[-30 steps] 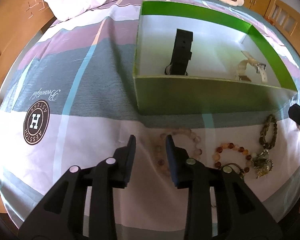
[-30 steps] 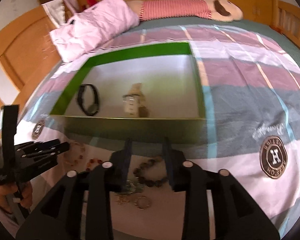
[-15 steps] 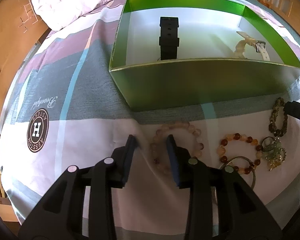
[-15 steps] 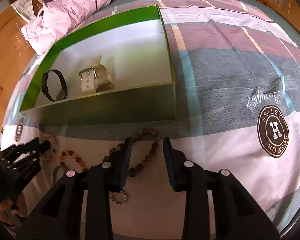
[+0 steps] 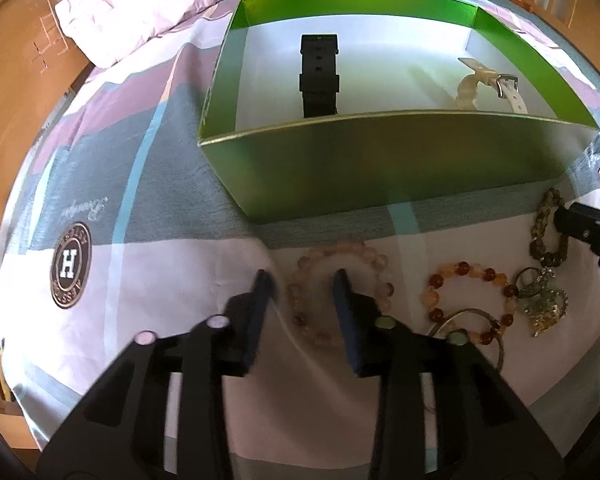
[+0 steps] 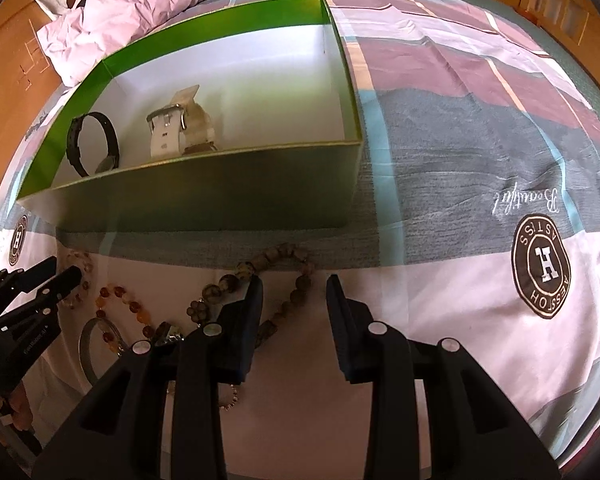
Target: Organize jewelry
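Left gripper (image 5: pixel 302 280) is parted and empty, straddling the near-left arc of the pale pink bead bracelet (image 5: pixel 340 286) lying on the bedsheet (image 5: pixel 148 272) near the green box (image 5: pixel 380 160). Right gripper (image 6: pixel 292 284), likewise agape and empty, brackets the brown bead bracelet (image 6: pixel 260 280). Both likely light, floppy, rolling; pinch one strand crosswise.

The green box (image 5: pixel 380 168) stands as a wall just beyond the jewelry, closing the far side. Bare bedspread (image 5: pixel 148 288) lies open left of the pale bead bracelet (image 5: pixel 340 284). To its right, the amber bracelet (image 5: pixel 468 300) and a metal trinket cluster (image 5: pixel 544 304) crowd close together. Right of the dark bead bracelet (image 6: pixel 276 288), the cloth lies open.
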Tool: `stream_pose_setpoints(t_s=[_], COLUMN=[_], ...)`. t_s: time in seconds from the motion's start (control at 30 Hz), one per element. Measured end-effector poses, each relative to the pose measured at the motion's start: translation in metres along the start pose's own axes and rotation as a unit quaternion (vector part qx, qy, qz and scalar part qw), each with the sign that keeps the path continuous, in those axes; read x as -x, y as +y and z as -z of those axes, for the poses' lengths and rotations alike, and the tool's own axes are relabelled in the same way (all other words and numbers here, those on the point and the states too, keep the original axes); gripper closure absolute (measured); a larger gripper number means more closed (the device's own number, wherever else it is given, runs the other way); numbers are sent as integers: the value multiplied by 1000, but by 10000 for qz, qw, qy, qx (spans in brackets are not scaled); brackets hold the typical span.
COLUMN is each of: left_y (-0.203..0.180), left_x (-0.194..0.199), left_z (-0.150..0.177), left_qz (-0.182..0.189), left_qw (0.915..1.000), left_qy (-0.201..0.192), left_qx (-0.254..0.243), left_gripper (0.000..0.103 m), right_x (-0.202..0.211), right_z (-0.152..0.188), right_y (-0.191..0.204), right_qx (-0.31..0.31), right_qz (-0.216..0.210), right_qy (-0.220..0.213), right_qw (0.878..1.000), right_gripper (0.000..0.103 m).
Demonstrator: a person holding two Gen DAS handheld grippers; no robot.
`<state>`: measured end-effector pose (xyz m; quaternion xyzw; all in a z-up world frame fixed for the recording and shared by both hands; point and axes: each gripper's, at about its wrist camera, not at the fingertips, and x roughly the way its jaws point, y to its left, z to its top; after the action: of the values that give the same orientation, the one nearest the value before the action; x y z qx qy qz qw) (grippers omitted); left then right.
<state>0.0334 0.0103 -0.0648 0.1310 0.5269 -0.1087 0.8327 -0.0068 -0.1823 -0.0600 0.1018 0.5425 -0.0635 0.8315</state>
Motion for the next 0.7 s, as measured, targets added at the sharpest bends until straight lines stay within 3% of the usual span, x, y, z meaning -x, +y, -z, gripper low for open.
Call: stream_pose_setpoints(t_s=[0.1,0.3,0.33,0.37,0.53,0.7], left_y=[4,13,14,14,21,29], left_x=[1,4,6,8,38,77], left_z=[-1,-4,-5,-6,-12,-17], left_qz=[13,218,235,256,589,1007], left_qw=[10000,9992,9991,9989,9955,9848], left_qy=[6,-37,-85,-133,-615,-1330], left_qx=[64,340,355,371,413,489], left_gripper=[94,94,95,96,96,96], right_x=[-2,-2,-1,0,27,74], right_z=[0,2,3,4,1,-1], right_y=[1,6,8,12,19,26], right_qx=[59,233,322,362,465,689], right_qz=[52,192,209,199,-390,-1332], right_qy=[4,-78,-133,-145,-552,-1334], right_qw=[10000,9995,9992,9990,9966,9797], right_gripper=[70,71,89,96,96,96])
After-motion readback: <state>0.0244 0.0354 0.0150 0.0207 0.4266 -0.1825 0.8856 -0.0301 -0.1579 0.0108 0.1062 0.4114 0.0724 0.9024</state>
